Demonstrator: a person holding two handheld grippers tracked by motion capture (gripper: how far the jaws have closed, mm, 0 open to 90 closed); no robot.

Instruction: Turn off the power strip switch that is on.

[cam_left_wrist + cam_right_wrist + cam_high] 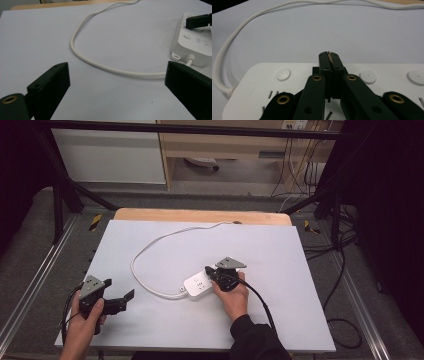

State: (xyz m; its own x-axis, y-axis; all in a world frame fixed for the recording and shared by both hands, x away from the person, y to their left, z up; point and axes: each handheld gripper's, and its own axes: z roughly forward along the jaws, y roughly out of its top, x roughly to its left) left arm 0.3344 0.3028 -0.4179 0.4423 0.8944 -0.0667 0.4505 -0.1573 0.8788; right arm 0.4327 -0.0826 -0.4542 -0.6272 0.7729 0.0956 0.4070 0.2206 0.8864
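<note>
Pressure is going straight down from the right gripper (331, 60), its jaws closed together over the white plastic power strip (200, 285) mid-table by a round switch button (368, 76). Left gripper (117, 82) is hovering open, idle.

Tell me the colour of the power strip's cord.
White; the cord shows best in the left gripper view.

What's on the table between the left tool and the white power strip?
The power strip's white cord crosses the white table there, ahead of the open left tool, in its own view.
</note>
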